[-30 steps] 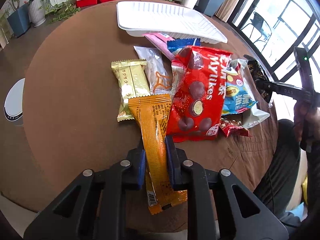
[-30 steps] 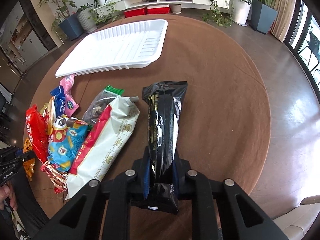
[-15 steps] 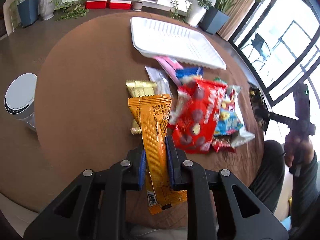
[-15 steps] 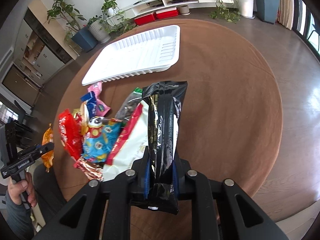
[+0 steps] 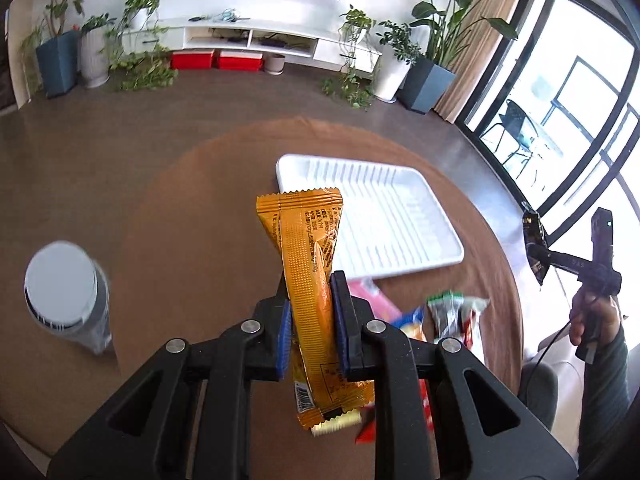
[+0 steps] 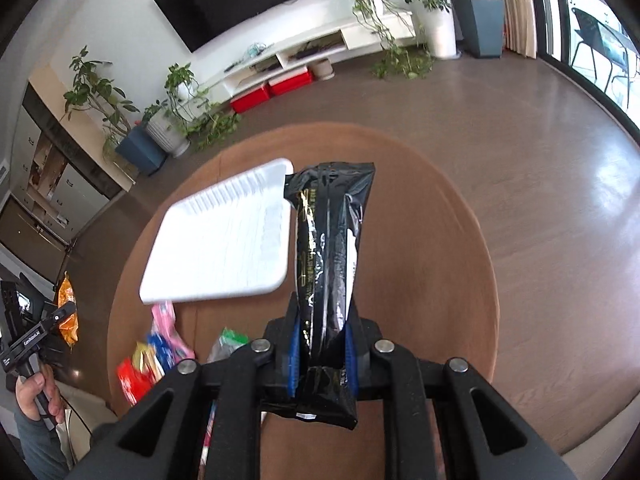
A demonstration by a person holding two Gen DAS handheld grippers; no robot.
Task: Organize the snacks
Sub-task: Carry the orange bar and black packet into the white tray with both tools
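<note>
Below you sits the round brown tabletop [image 5: 188, 216], filling the middle of both frames. A white ribbed tray [image 5: 384, 216] lies on it, right of centre in your left view. Loose snack packets [image 6: 160, 344] are heaped on the tabletop just below the tray, lower left in your right view, blurred.

The tray [image 5: 400, 216] sat on the desk [image 5: 192, 240]. The snack pile [image 5: 444, 316] lay on the desk just in front of the tray. A can [image 5: 64, 292] stood far left of the tray.
</note>
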